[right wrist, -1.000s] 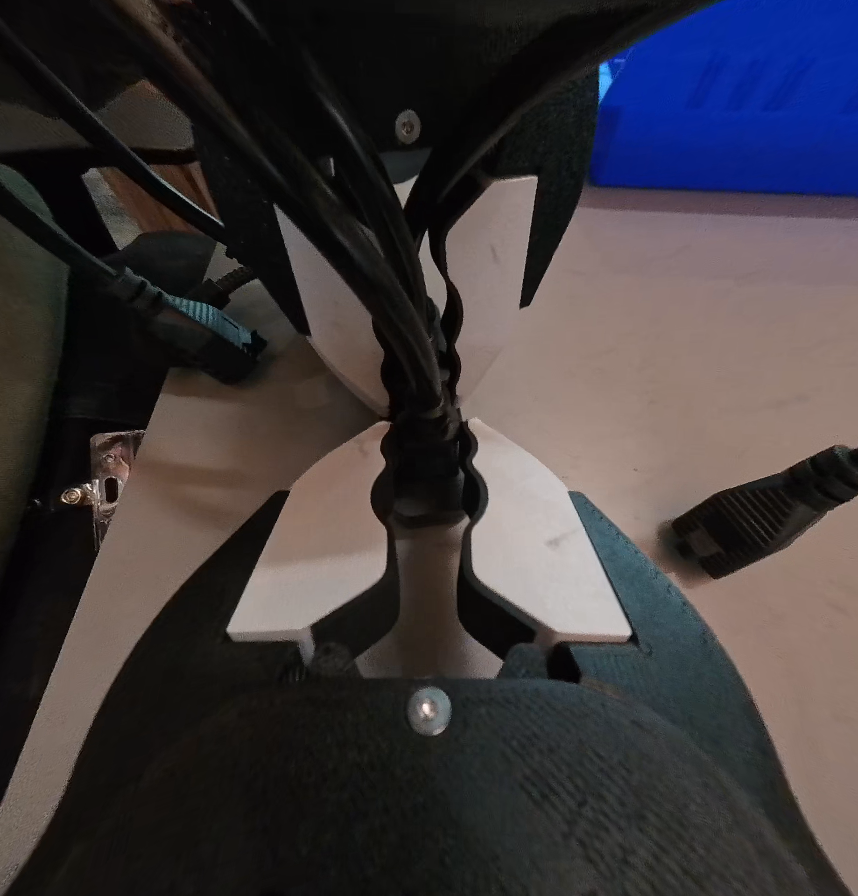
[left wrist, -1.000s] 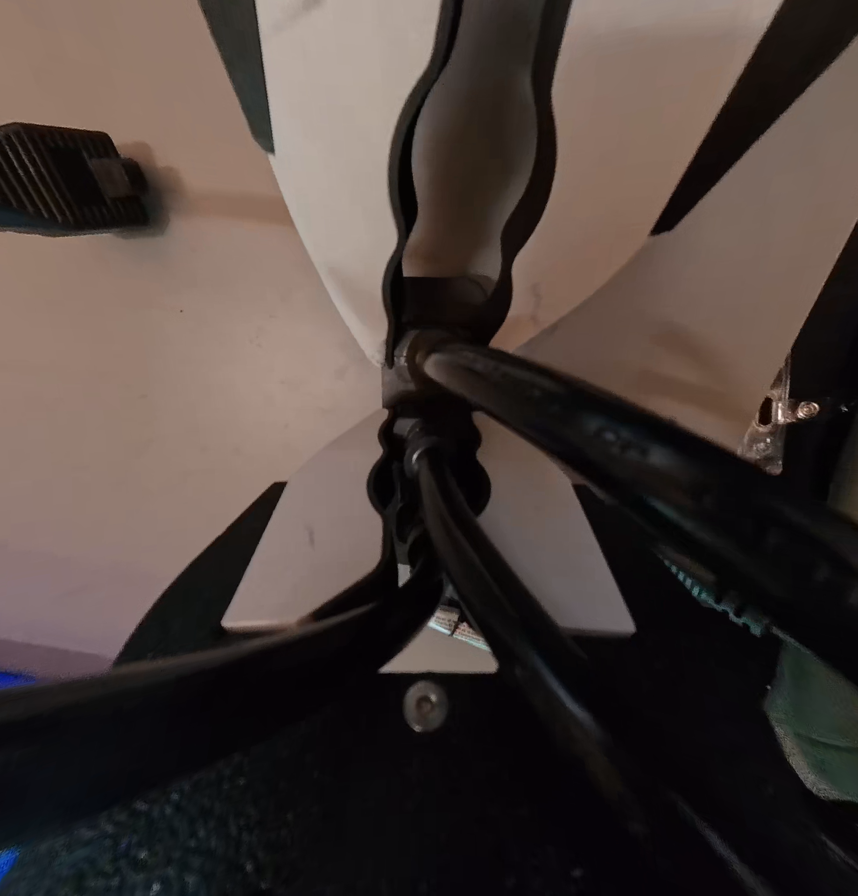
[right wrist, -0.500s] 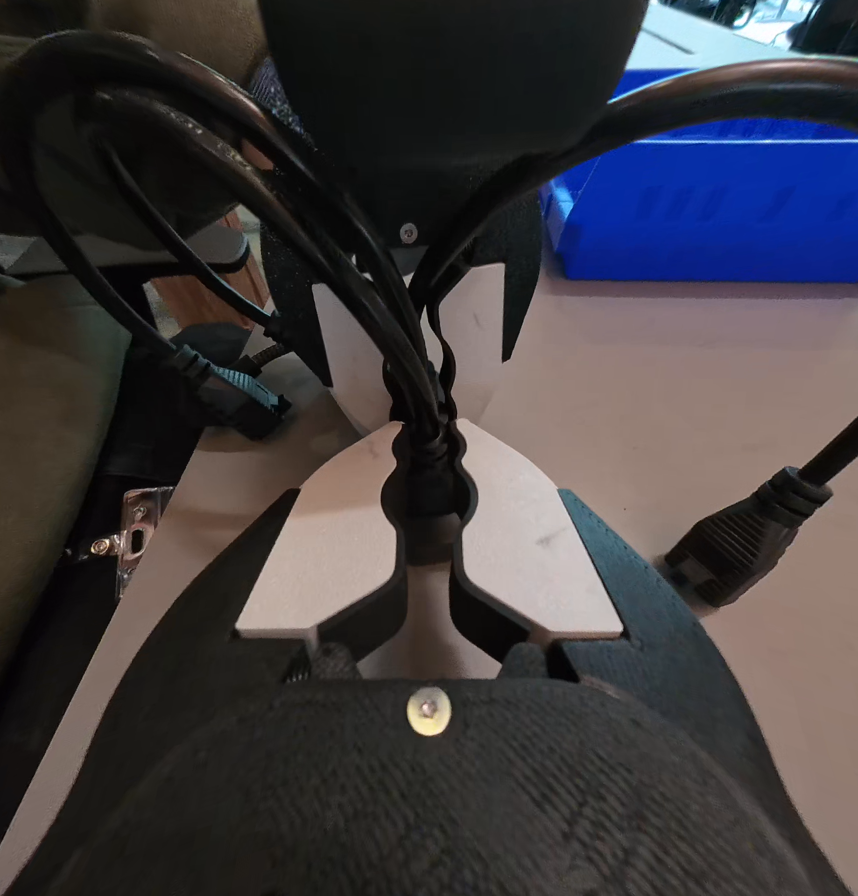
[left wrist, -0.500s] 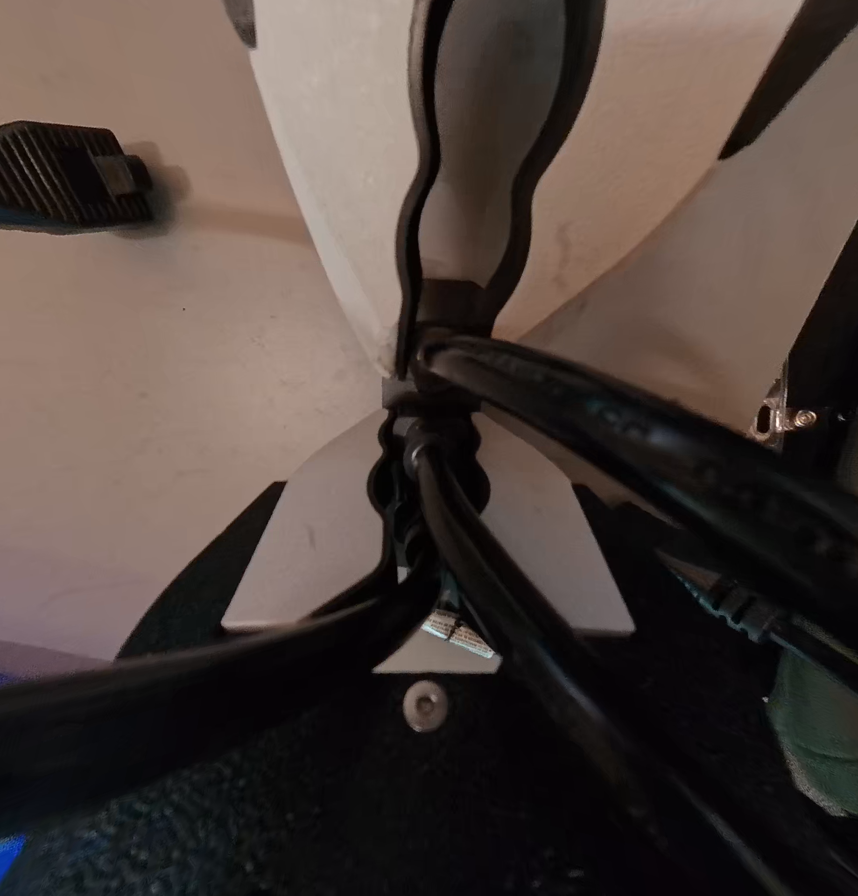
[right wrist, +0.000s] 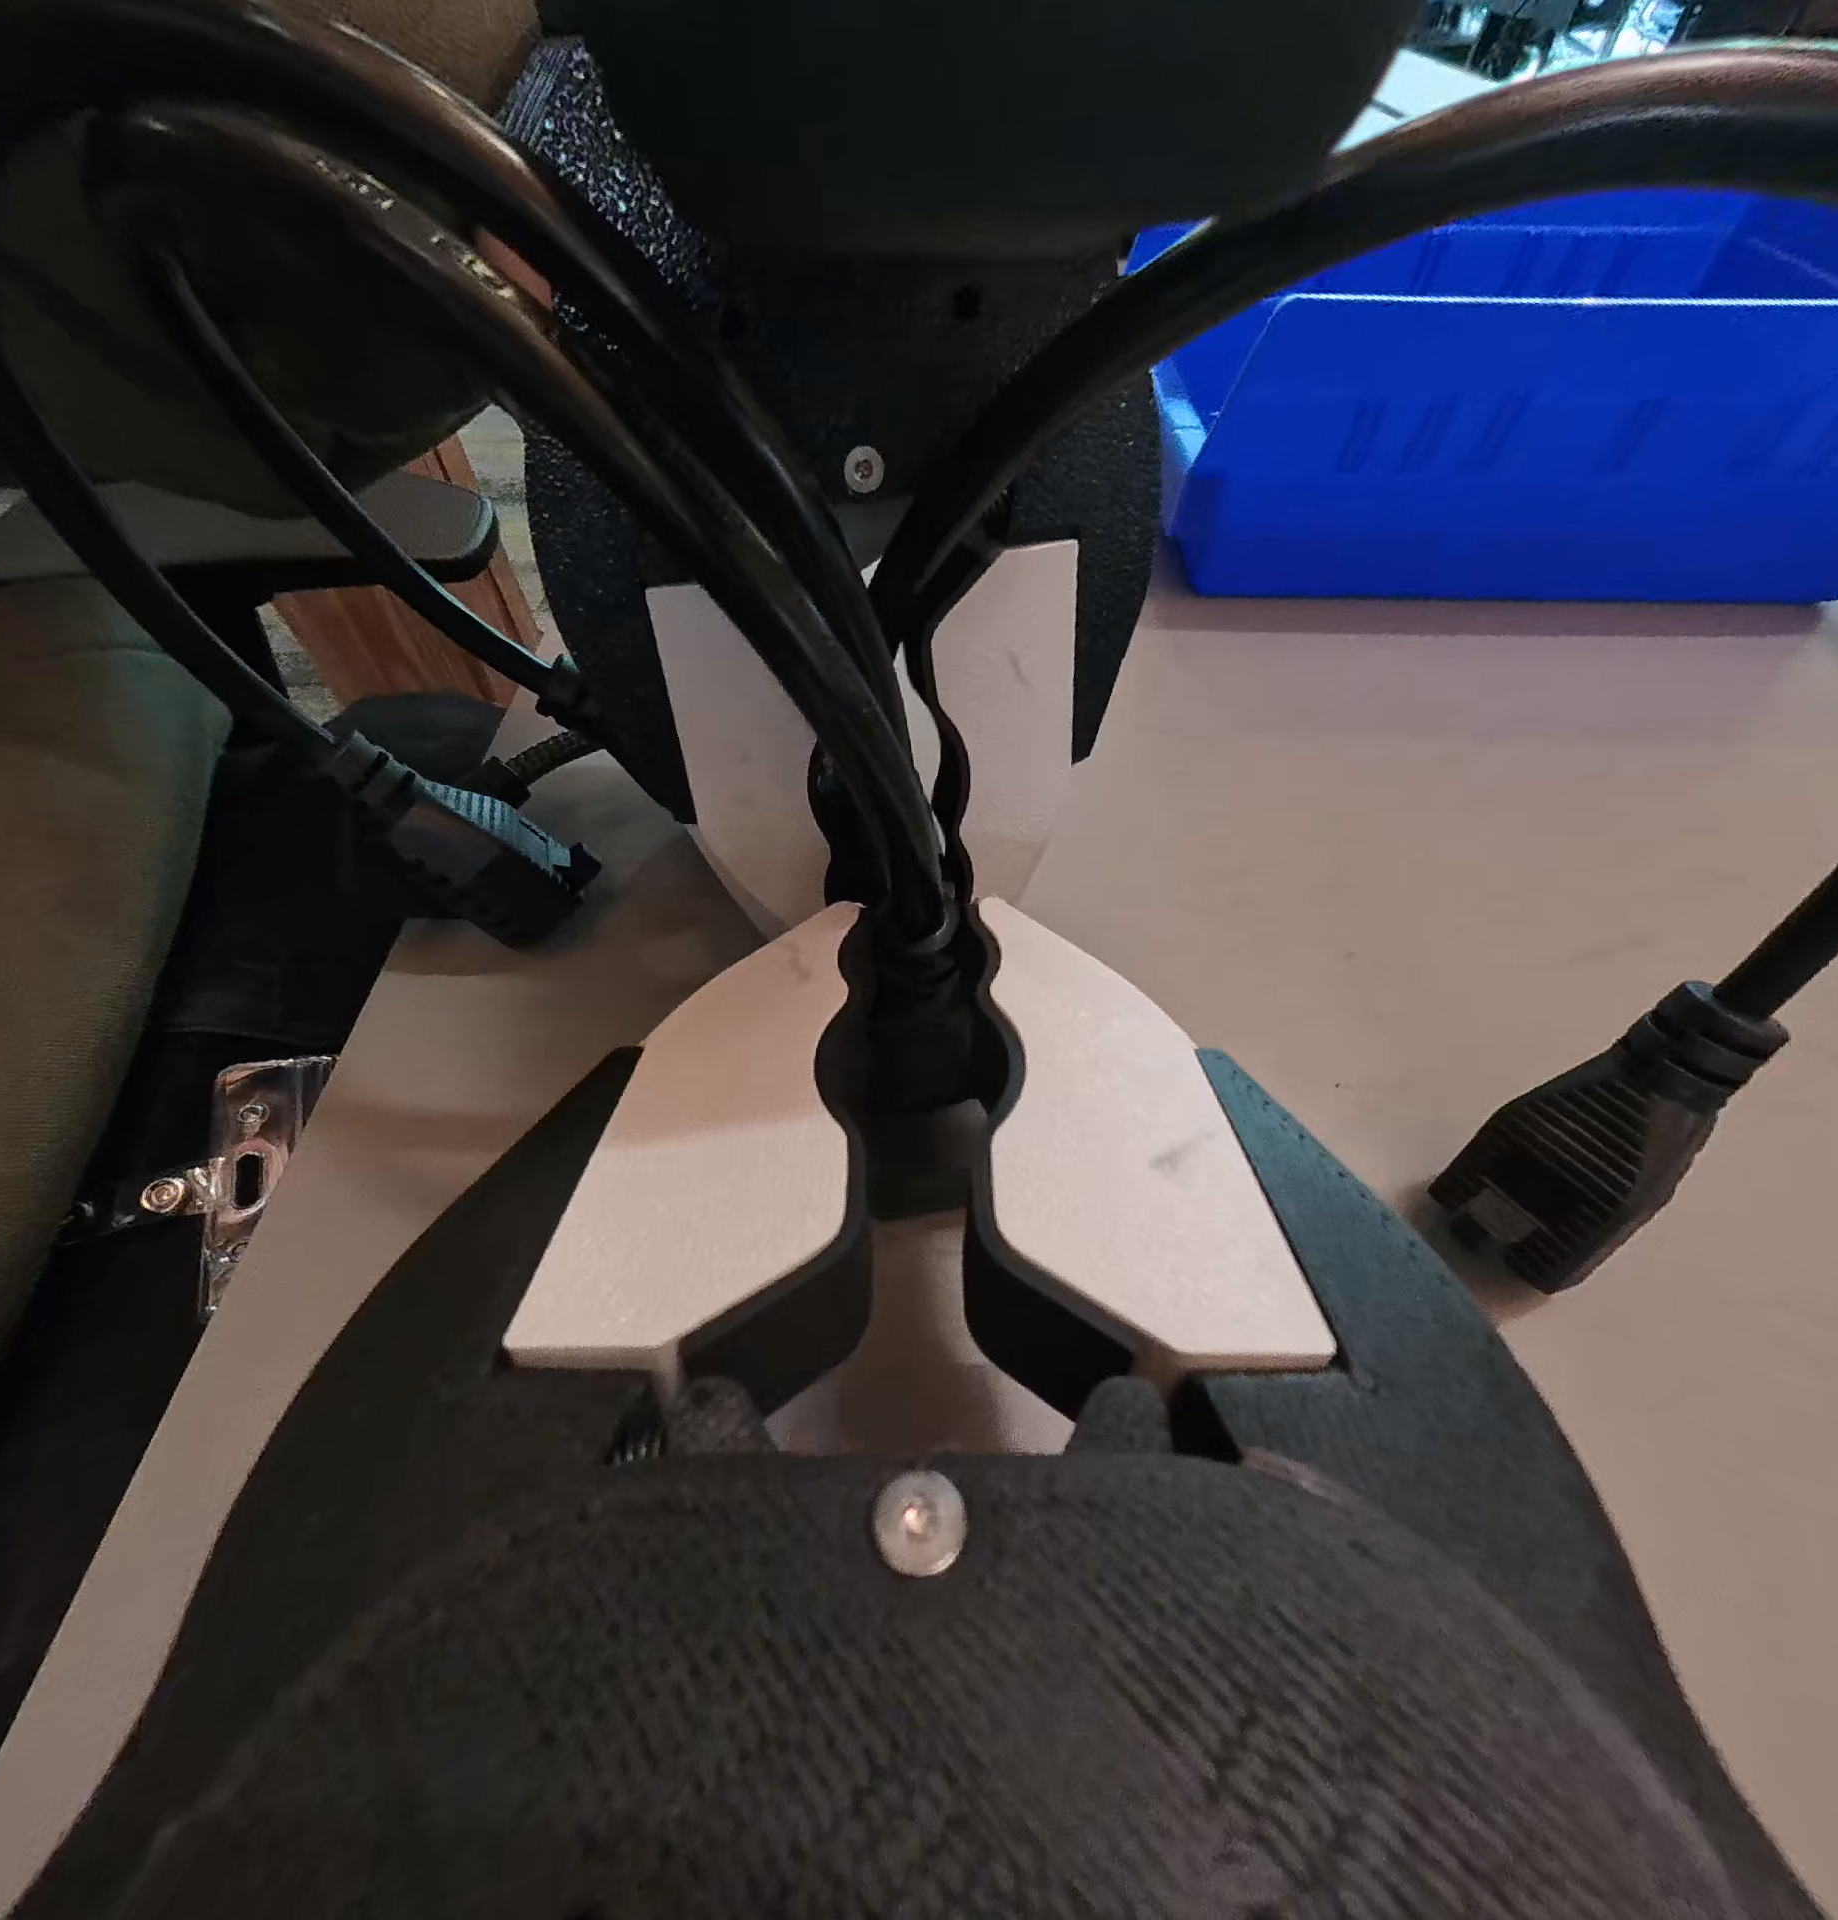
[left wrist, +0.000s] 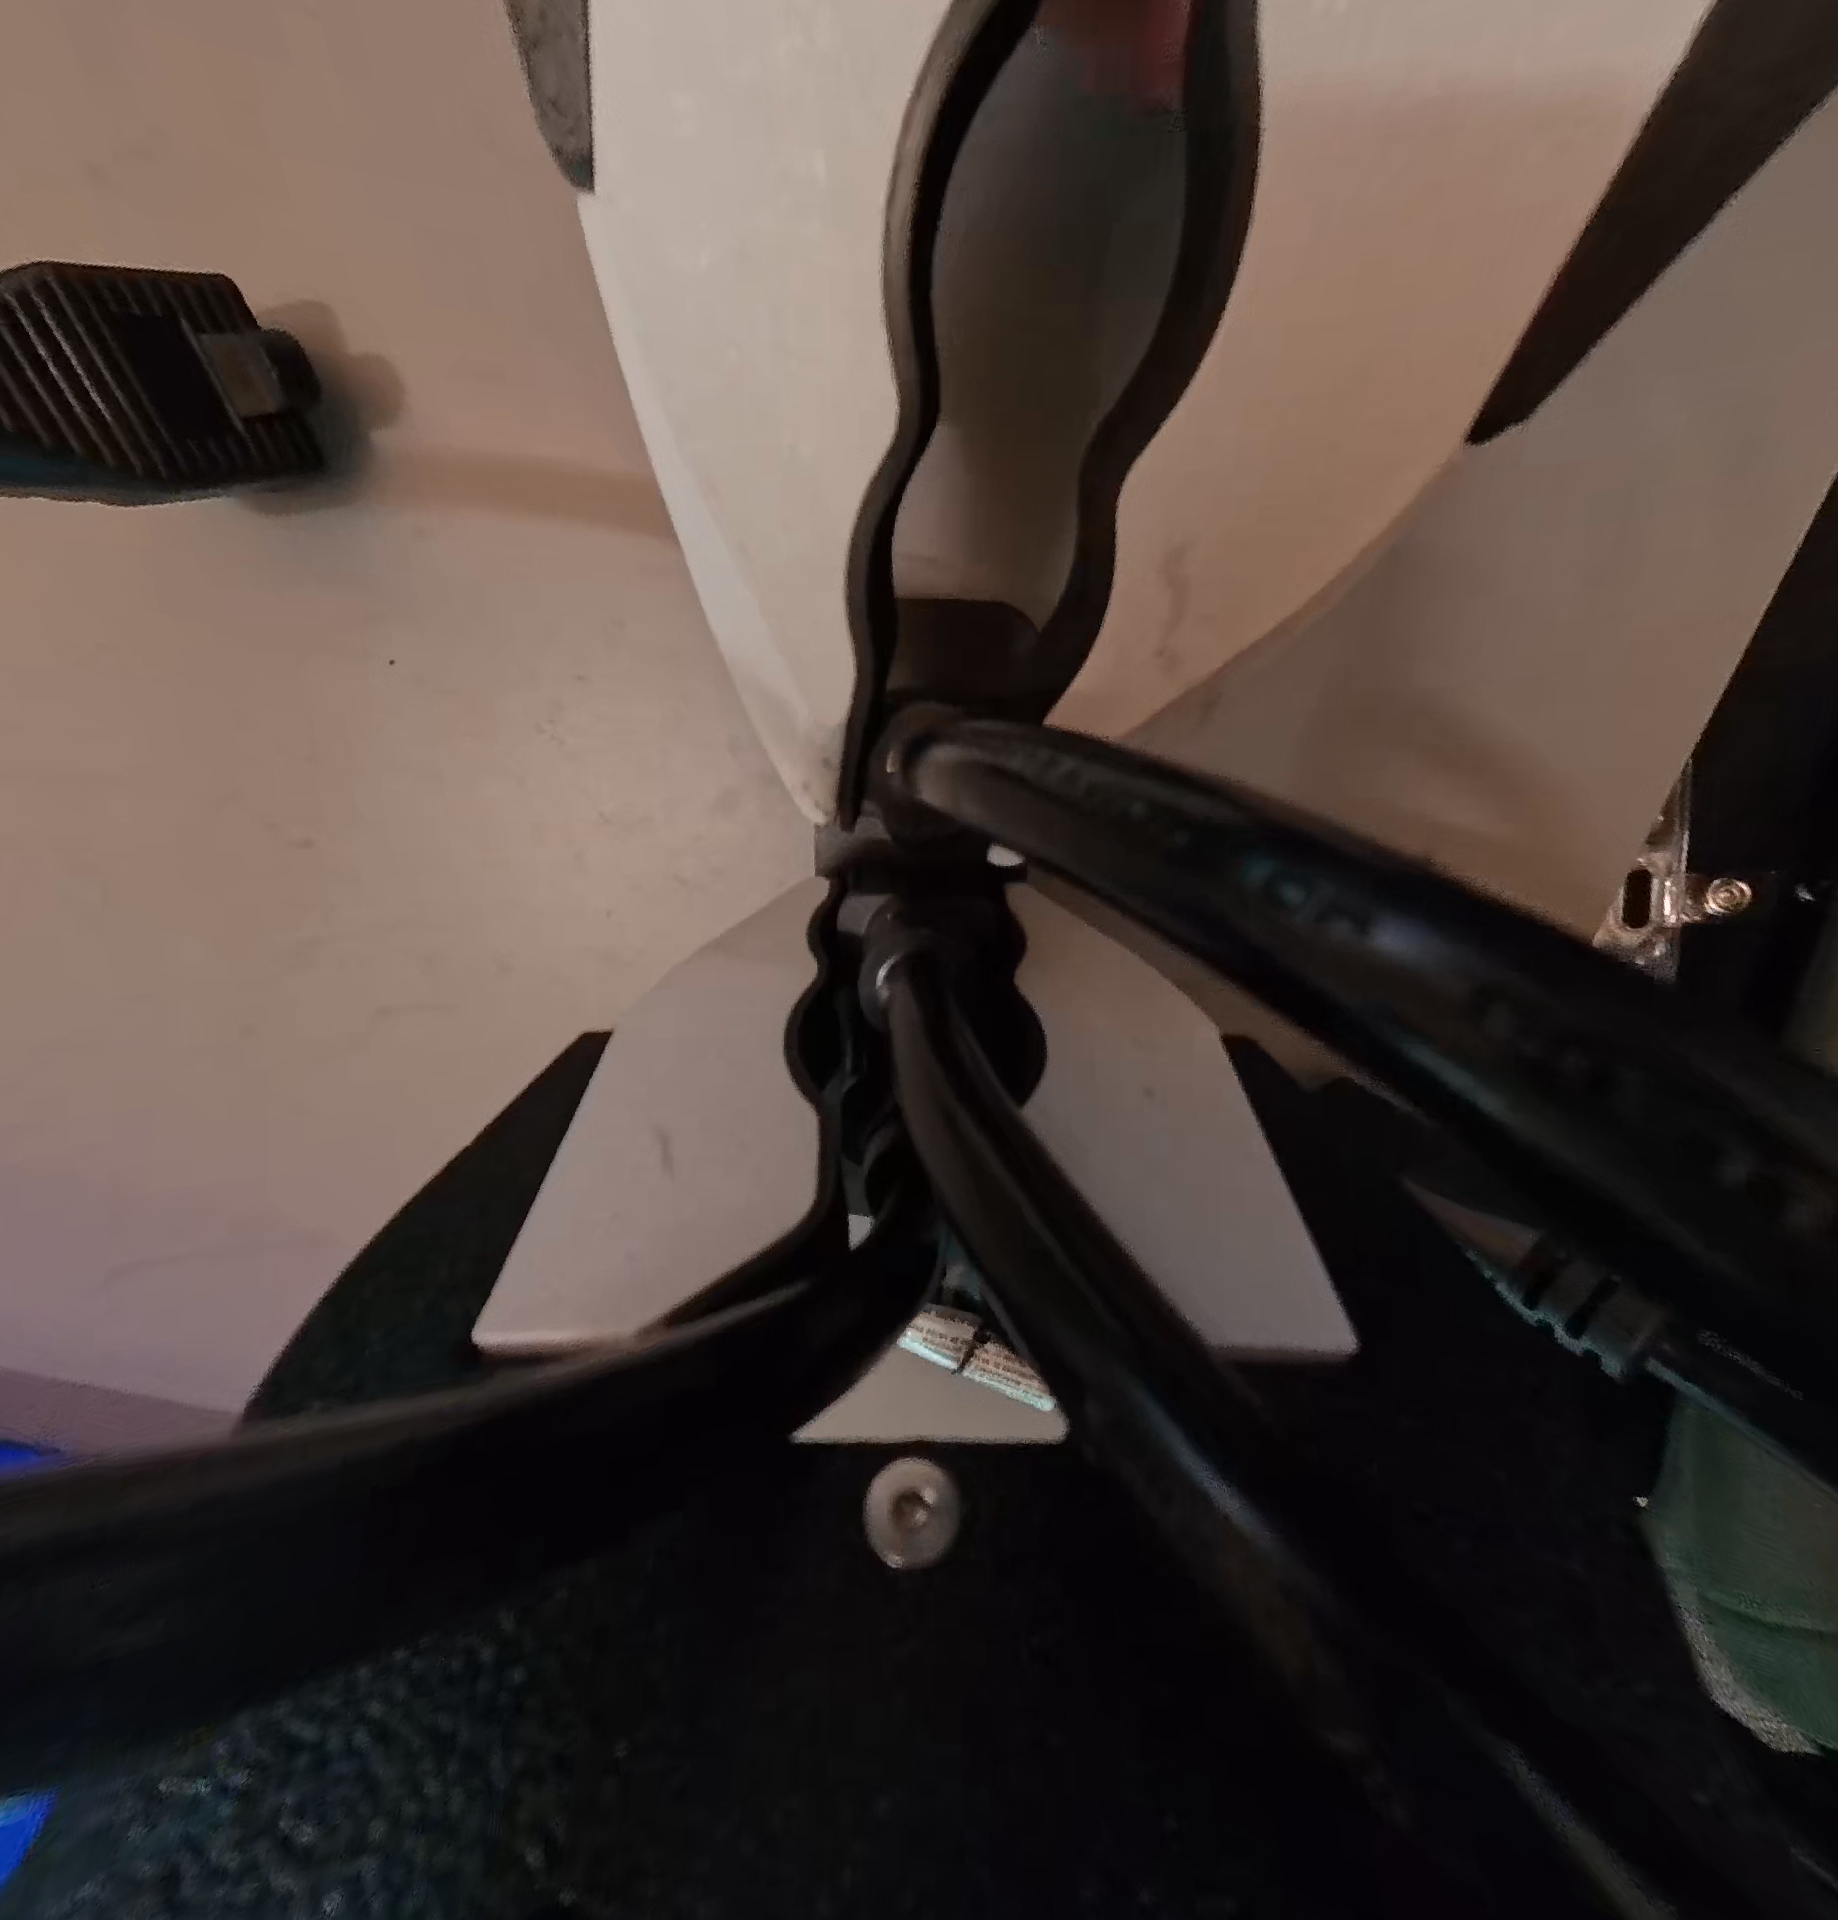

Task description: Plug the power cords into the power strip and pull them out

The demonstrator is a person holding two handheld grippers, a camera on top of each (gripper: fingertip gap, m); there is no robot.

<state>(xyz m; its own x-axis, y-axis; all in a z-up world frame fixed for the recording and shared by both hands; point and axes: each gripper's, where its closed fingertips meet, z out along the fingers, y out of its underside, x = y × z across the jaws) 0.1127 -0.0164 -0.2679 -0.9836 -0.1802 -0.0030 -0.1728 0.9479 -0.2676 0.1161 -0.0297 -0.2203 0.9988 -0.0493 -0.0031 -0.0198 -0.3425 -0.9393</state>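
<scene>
My two grippers face each other tip to tip over a pale table. My left gripper (left wrist: 920, 920) is shut on a bundle of black power cords (left wrist: 1008, 1122) that runs back through its fingers. My right gripper (right wrist: 915, 935) is shut on the same bundle where a black tie or sleeve (right wrist: 920, 1049) wraps it. The cords (right wrist: 686, 436) arch up and away on both sides. A loose black ribbed connector (right wrist: 1590, 1164) lies on the table at the right; it also shows in the left wrist view (left wrist: 136, 390). No power strip is in view.
A blue bin (right wrist: 1517, 416) stands at the back right of the table (right wrist: 1414, 831). Another cord end with a grey-blue connector (right wrist: 479, 842) lies by the table's left edge. Olive fabric (right wrist: 53, 935) and a metal clasp (right wrist: 229, 1174) lie beyond that edge. Spacing between my two grippers at the tips: around 5 cm. The loose black ribbed connector (right wrist: 1590, 1164) is about equally far from each gripper, around 12 cm. The left camera catches it too, in the left wrist view (left wrist: 72, 328).
Both grippers stay shut on the bundle. The right wrist view has lifted and pulled back, so the cord loops and blue bin show more. In the left view the right gripper looms closer.
</scene>
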